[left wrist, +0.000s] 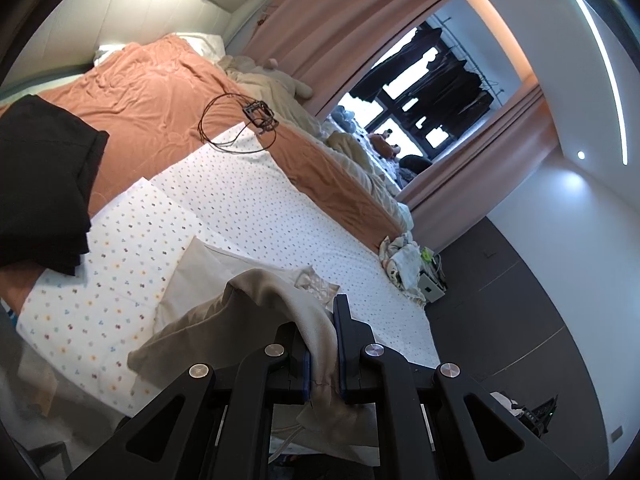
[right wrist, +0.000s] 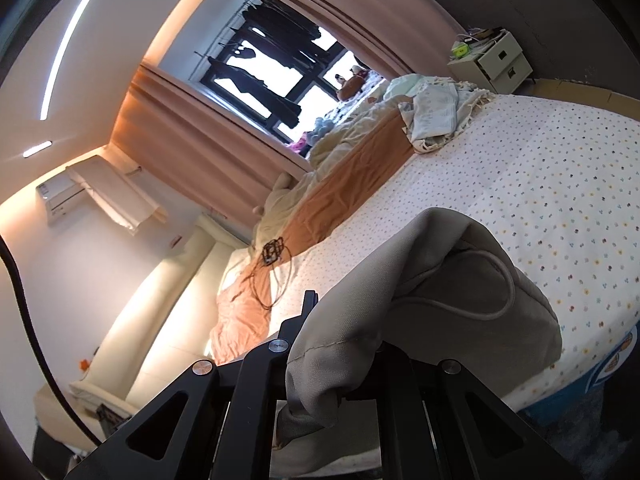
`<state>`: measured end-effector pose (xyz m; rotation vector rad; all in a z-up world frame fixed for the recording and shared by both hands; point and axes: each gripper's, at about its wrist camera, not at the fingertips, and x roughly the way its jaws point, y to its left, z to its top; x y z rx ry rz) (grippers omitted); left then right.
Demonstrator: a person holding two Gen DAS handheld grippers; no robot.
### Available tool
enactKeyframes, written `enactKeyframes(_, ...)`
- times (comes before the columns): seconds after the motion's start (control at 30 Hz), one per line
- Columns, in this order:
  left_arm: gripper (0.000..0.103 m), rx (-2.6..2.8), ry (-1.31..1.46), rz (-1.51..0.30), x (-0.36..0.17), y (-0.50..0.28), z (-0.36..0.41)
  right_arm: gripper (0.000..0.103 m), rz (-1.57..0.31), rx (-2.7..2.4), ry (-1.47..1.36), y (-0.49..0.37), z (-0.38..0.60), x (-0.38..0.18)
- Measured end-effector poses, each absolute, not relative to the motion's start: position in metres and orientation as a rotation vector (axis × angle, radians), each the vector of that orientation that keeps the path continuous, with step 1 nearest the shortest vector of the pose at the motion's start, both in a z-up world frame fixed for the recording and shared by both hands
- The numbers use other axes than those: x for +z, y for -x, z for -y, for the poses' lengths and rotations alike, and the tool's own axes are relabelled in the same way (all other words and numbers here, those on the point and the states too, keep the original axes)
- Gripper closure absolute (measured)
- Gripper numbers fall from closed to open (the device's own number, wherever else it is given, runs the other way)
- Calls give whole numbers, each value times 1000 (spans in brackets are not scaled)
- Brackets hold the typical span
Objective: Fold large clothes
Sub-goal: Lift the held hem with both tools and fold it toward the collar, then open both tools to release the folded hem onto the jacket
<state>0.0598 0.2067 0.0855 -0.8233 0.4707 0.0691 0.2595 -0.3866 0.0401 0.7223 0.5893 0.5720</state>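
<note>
Beige garment (left wrist: 256, 312), dotted bed sheet (left wrist: 256, 200), pink curtains (left wrist: 340, 28)

No readable text anywhere: the air conditioner (right wrist: 60, 196) at nine o'clock in the right wrist view carries a small label too blurred to read, and the printed bedsheet (left wrist: 240, 184) shows only tiny patterned motifs.

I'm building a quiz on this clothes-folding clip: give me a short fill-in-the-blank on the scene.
1. Both grippers are shut on a ___ garment.
2. The sheet under it is white with small coloured ___.
3. A coiled black ___ lies on the orange blanket.

Missing words: beige; dots; cable
</note>
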Motion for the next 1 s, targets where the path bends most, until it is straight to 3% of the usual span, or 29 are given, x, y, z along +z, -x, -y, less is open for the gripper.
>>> enactKeyframes(0.33, 94, 107, 890, -574, 44, -148, -246, 94, -682, 520, -699, -334, 358, 24)
enactKeyframes(1.0, 92, 215, 991, -854, -97, -292, -298, 92, -939, 356, -713, -464, 308, -86)
